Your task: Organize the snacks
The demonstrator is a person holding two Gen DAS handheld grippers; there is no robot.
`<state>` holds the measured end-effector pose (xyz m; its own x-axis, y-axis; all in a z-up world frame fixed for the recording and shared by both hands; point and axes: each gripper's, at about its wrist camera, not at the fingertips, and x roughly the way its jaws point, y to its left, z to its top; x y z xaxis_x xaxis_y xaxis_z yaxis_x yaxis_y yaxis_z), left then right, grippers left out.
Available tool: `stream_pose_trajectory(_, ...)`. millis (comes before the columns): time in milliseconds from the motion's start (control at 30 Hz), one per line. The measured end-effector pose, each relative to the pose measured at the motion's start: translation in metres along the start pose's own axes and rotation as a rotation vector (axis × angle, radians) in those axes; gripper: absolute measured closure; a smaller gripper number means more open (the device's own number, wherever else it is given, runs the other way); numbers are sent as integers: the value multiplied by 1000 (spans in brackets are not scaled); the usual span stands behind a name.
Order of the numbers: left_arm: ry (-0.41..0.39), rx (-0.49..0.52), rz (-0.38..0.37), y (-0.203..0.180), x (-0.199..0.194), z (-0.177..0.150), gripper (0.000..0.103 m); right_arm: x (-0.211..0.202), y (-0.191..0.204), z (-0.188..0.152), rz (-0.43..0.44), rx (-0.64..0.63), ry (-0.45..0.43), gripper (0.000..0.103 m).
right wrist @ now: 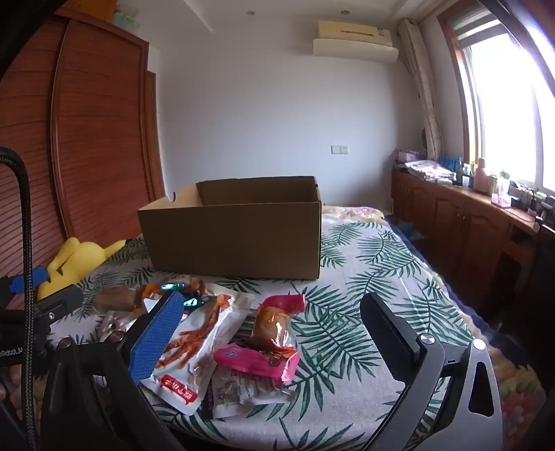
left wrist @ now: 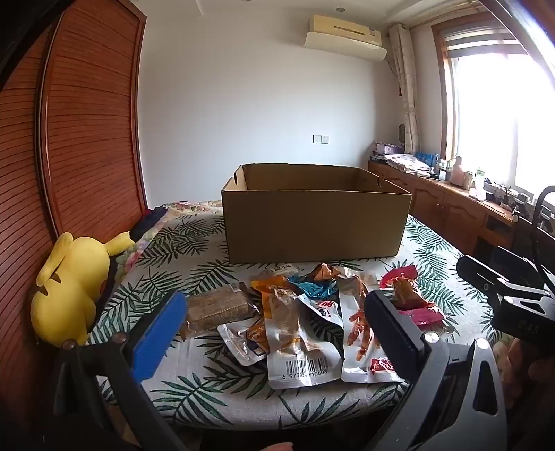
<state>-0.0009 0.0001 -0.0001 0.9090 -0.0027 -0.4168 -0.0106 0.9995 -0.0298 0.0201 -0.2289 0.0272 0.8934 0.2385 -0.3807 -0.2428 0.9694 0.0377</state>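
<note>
Jaws of the left gripper (left wrist: 277, 333) stand wide apart with nothing gripped, angled down over a heap of snack packets (left wrist: 295, 326) on a bed; the right gripper (right wrist: 274, 336) is likewise spread and empty, its blue finger (right wrist: 156, 336) over the near edge of the same heap. Between the left gripper's fingers lies a pale pouch with a barcode (left wrist: 298, 350), its long axis running toward the camera, barcode end nearest. Just beside it on the right is a clear-fronted packet of reddish chicken feet (right wrist: 194, 343), also lengthwise toward the camera, red label end closest. A pink-and-red wrapper (right wrist: 267, 347) holding a brown piece overlaps it on the right — tilted, its red torn-looking end pointing away toward the box. A brown block in clear wrap (left wrist: 218, 308) sits at the left of the heap, long axis across the view, and a crumpled blue foil wrapper (left wrist: 312, 288) lies at the far side. Beyond the heap stands an open cardboard box (left wrist: 312, 225), upright, long side facing the grippers; only bare inner walls show, its floor is hidden. Everything rests on a palm-leaf bedspread (right wrist: 381, 277). A yellow plush toy (left wrist: 69, 291) lies at the bed's left edge against a slatted wooden wardrobe (left wrist: 86, 138). Farther out — a white wall with an air conditioner (left wrist: 343, 31), and a bright window (right wrist: 503, 114) above a cluttered wooden cabinet (right wrist: 451, 215).
</note>
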Motion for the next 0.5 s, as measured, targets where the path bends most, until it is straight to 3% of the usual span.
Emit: stream_pose_trajectory(500,9,5,6,-1,1,0,0,0,0,-1,-11,-6,-5,0)
